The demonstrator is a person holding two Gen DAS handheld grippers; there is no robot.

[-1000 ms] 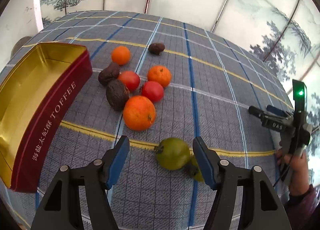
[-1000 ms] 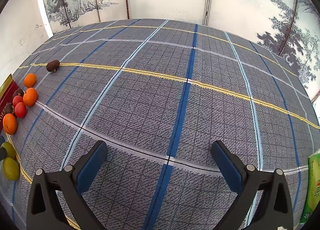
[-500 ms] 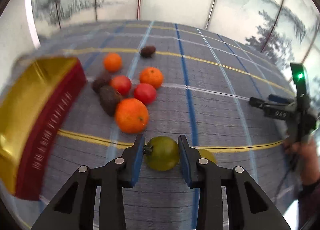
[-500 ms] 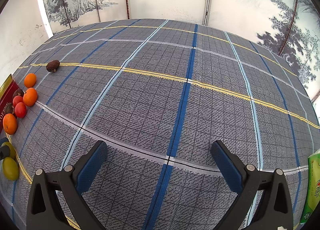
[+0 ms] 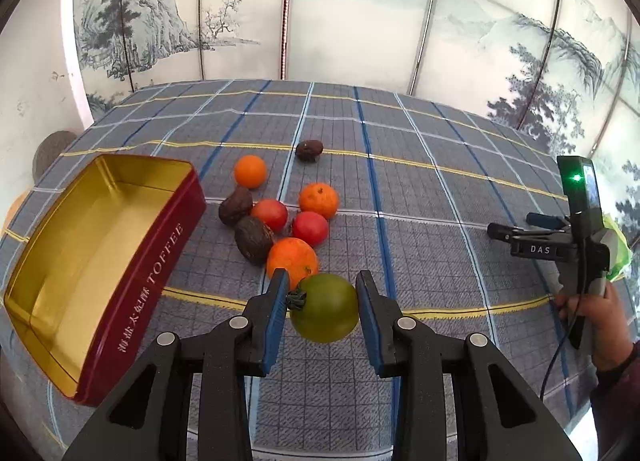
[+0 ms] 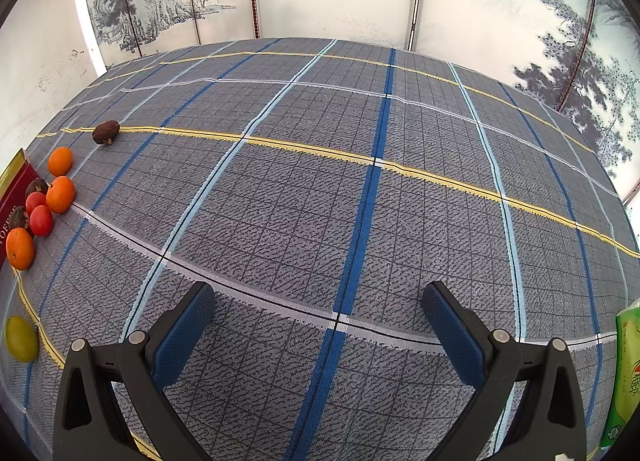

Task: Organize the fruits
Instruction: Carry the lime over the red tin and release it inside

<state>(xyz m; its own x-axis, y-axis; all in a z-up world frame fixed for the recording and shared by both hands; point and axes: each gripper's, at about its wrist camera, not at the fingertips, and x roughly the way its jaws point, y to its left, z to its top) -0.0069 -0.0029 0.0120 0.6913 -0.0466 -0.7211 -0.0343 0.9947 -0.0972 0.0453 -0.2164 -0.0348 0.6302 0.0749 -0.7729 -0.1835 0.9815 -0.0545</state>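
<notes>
Left wrist view: left gripper (image 5: 323,311) clamped on a green tomato (image 5: 324,313), blue pads (image 5: 277,317) pressed to both sides, stem toward the left pad. Lifted above the plaid-clothed worktop (image 5: 420,189). At 12 o'clock of the tomato and partly behind it, a large orange (image 5: 291,259). Beyond, a cluster: two red tomatoes (image 5: 310,228), a second orange (image 5: 319,201), two dark wrinkled fruits (image 5: 253,239). Farther off at 11 o'clock, a small orange (image 5: 250,171); at 12 o'clock near a yellow stripe, a lone dark fruit (image 5: 309,149). At 9 o'clock, an open red toffee tin (image 5: 160,257) with gold interior, nothing visible inside. At 3 o'clock, the right gripper (image 5: 520,229) held in a hand (image 5: 596,311), green light lit on its body.

Right wrist view: right gripper (image 6: 320,317) spread wide, holding nothing, over bare plaid cloth. At 9 o'clock along the left edge, oranges (image 6: 61,193), red tomatoes and dark fruits beside a sliver of the tin (image 6: 14,191). At 8 o'clock, a yellow-green fruit (image 6: 22,339) apart from the cluster. At 4 o'clock on the right edge, a green packet (image 6: 628,373).
</notes>
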